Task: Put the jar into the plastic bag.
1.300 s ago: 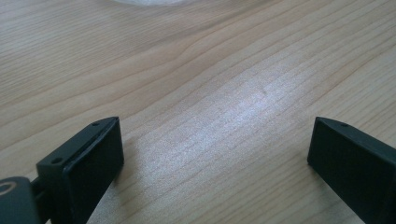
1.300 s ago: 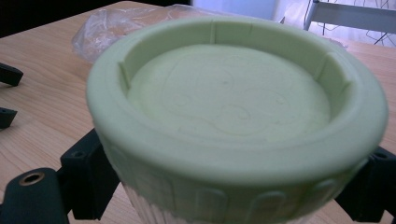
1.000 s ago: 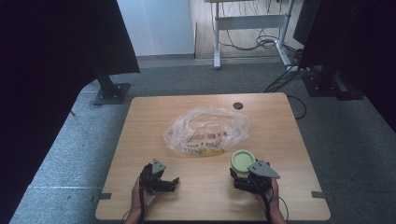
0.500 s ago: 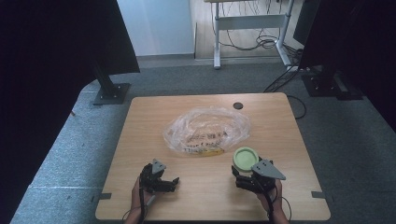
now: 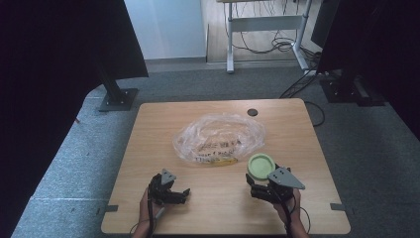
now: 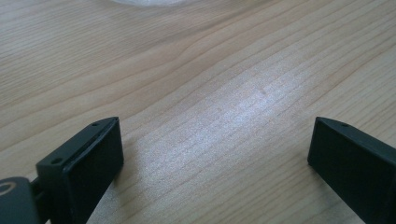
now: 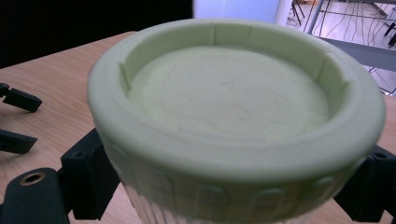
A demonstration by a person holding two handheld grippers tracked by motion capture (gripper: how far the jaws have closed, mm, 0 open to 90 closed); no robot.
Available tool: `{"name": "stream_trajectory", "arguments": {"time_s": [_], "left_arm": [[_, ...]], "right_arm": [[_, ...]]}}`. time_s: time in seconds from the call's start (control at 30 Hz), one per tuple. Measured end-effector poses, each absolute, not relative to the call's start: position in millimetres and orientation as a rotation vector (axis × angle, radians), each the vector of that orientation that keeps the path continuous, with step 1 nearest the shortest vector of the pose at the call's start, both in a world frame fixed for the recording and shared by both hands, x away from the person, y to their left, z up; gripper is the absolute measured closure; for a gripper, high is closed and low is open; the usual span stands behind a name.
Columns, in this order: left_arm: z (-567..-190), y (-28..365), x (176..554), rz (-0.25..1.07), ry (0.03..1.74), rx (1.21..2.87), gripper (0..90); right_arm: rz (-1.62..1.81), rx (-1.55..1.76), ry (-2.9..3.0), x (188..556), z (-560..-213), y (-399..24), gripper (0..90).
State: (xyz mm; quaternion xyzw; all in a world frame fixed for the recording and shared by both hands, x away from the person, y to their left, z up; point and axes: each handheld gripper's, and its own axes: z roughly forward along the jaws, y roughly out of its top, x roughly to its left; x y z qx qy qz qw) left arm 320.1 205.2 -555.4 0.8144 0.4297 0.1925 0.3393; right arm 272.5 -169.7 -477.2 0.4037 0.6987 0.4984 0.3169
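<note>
A pale green ribbed plastic jar (image 5: 261,165) is grasped by the right gripper (image 5: 261,184); the left gripper (image 6: 212,158) is held released, near left. Carrying it toward the clear plastic bag (image 5: 218,139) seems next.

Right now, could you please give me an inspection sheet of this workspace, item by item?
Surface: wooden table, bare at its near edge.
Job's things: green-lidded jar between the jaws of the right gripper.
Clutter: crumpled clear plastic bag mid-table; small black disc near the far edge.
Grippers: left gripper open over bare wood; right gripper closed on the jar.
Cables: a tangle on the floor under a far desk.
Surroundings: grey carpet; black stands.
</note>
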Motion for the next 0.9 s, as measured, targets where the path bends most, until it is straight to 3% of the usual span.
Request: {"name": "stream_trajectory", "arguments": {"time_s": [0.9], "left_arm": [[-555.4,205.2,320.5,0.5,1.118,2.122,2.8]], "right_arm": [[1.335,1.009,1.783,284.0,-445.0,-162.0,11.2]]}}
